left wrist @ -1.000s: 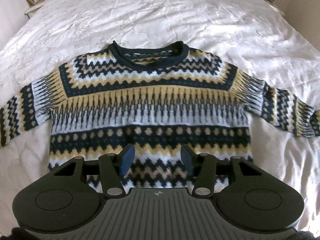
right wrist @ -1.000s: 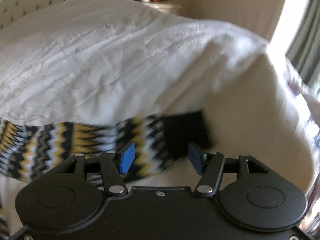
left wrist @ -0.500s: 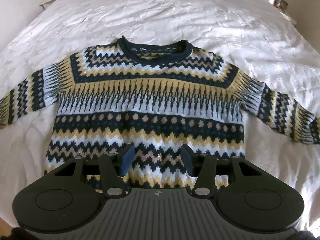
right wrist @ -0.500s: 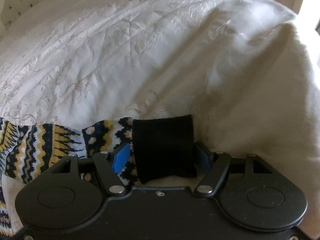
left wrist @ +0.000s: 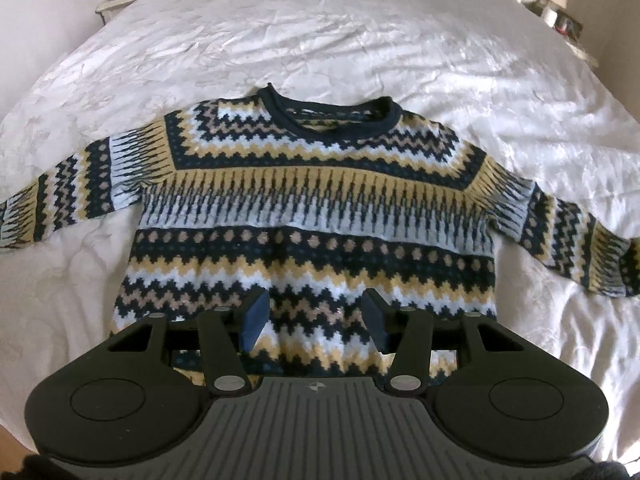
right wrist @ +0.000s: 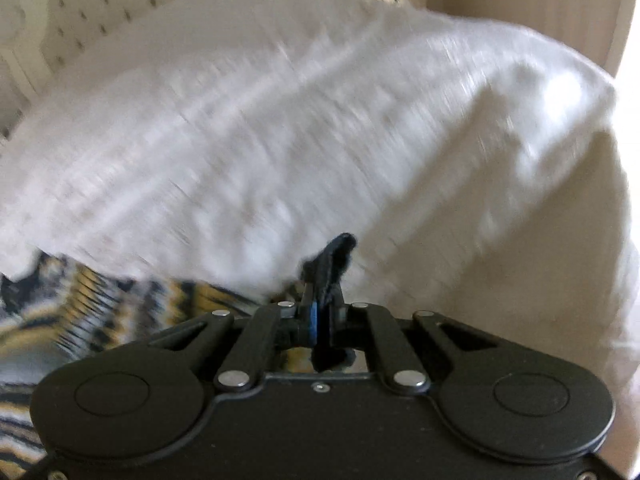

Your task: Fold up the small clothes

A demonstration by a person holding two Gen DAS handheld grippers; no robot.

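right gripper (right wrist: 320,322) jaws just closed on the dark cuff (right wrist: 332,256) (sleeve trails left toward sweater (left wrist: 312,216) body); left gripper (left wrist: 316,320) half open, empty, over hem.

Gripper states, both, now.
Left gripper: open, holding nothing, above the sweater.
Right gripper: just closed, shut on the sweater's dark cuff.

- My left gripper (left wrist: 315,322) is matte black, with two round lobes, each bearing a raised disc, and a grey ribbed plate stamped with a small compass mark.
- Its pads (left wrist: 253,321) are dark blue.
- My right gripper (right wrist: 320,322) is the same black build, with silver pivot rivets, small screws and bright blue pads.
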